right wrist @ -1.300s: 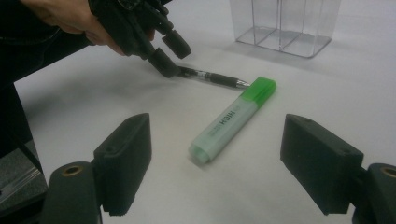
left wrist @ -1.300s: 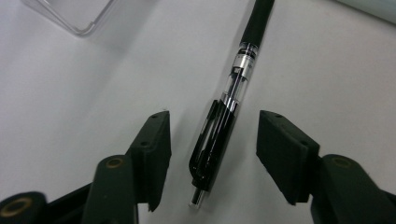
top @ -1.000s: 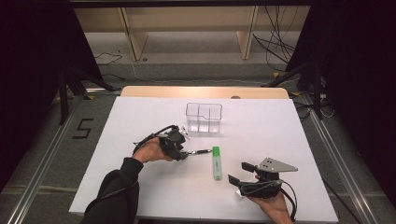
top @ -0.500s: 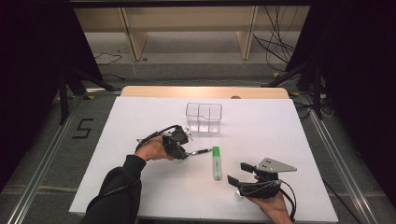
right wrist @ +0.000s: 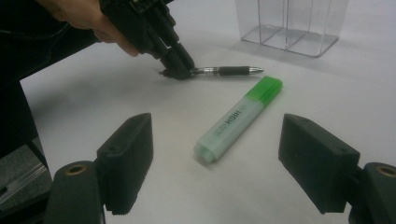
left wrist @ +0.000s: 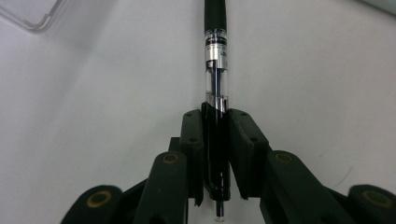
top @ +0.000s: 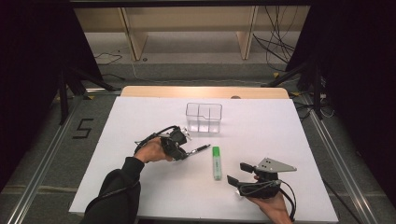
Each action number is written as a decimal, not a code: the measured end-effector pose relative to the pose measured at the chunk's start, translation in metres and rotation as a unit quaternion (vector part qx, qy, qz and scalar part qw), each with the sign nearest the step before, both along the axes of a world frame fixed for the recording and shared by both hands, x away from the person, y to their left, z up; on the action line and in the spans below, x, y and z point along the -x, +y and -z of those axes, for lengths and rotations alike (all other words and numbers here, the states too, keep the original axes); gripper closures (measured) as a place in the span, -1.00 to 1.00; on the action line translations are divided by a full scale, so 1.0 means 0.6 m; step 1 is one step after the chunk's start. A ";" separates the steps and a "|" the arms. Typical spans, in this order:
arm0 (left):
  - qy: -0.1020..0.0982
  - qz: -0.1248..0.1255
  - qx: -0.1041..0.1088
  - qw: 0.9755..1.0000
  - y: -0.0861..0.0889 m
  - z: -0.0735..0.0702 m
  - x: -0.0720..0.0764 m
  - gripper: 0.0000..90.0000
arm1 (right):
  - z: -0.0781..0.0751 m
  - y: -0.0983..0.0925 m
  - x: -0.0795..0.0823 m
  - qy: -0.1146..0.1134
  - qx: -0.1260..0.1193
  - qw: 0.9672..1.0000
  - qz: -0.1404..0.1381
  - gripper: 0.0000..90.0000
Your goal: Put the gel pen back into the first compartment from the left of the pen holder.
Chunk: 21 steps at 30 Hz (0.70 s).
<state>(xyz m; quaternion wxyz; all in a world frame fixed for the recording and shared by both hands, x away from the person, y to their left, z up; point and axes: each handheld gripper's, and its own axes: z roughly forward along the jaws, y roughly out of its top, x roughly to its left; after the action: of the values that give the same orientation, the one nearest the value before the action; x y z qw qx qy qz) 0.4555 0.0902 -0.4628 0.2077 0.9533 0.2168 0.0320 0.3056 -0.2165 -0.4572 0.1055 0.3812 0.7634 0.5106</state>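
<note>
Your left gripper (left wrist: 215,154) has just pinched the black-and-clear ballpoint pen (left wrist: 215,70) by its rear end.
Pen lies on the white table (top: 140,116) — your left forearm reaches in low, gripper angled down toward the clear plastic organiser (top: 203,116).

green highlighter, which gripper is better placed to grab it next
Right. The right gripper is open with the green highlighter lying just ahead between its jaws, while the left gripper is already shut on the black pen.
</note>
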 end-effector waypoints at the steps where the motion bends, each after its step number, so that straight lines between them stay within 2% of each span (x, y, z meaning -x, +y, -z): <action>1: -0.001 -0.003 0.005 1.000 0.002 -0.001 0.001 0.69 | 0.000 -0.001 0.000 0.000 -0.001 1.000 0.001 -0.39; 4: -0.007 -0.018 0.031 0.999 0.012 -0.008 0.006 0.69 | -0.001 -0.001 0.000 0.000 -0.002 1.000 0.002 -0.39; 5: -0.017 -0.027 0.043 0.999 0.016 -0.011 0.012 0.69 | -0.001 0.000 0.001 0.000 -0.002 1.000 0.002 -0.39; 6: -0.024 -0.028 0.047 0.998 0.018 -0.014 0.016 0.69 | -0.002 0.000 0.001 0.001 -0.004 1.000 0.002 -0.39; 9: -0.039 -0.041 0.084 0.995 0.028 -0.025 0.038 0.69 | -0.003 0.002 0.001 0.001 -0.007 1.000 0.000 -0.39; 12: -0.054 -0.043 0.094 0.993 0.033 -0.031 0.054 0.69 | -0.003 0.004 0.000 0.006 -0.014 1.000 0.000 -0.39; 18: -0.069 -0.058 0.138 0.986 0.035 -0.041 0.079 0.69 | -0.009 0.008 0.002 0.010 -0.028 1.000 0.000 -0.40; 21: -0.073 -0.069 0.164 0.981 0.035 -0.040 0.089 0.69 | -0.013 0.010 0.002 0.014 -0.041 0.999 0.000 -0.40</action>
<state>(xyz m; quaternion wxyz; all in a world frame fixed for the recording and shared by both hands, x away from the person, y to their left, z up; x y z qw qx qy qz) 0.4019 0.1109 -0.4390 0.3739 0.8842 0.2683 0.0799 0.3045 -0.2102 -0.4492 0.0792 0.3923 0.7431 0.5364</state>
